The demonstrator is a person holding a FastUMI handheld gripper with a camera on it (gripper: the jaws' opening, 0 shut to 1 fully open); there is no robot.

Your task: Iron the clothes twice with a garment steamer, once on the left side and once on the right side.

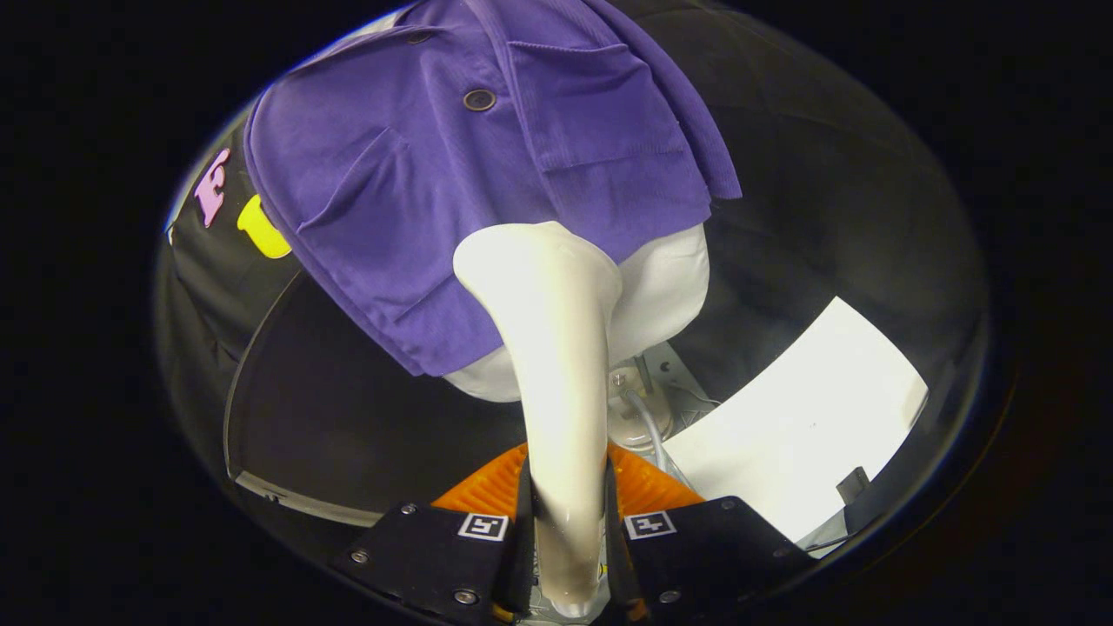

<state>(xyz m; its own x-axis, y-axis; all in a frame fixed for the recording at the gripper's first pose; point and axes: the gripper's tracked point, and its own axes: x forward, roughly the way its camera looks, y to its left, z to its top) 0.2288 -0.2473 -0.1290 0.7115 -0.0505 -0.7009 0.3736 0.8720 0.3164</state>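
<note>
Gripper view is showing the claw (569,539) clamping the steamer (556,365) by its handle, both fingers pressing on it. The steamer's head is lying at the lower hem of the purple jacket (452,156), which is hanging on a white mannequin (661,278), slightly right of the jacket's button (479,99). I judge one ironing pass is going on; which side I cannot tell. The next move is asking for a slow, steady slide along the cloth.

Booth interior: black cloth wall (835,174), dimly lit; white sheet (809,426) lying on the floor; metal stand base (639,409) with a thin cable.
</note>
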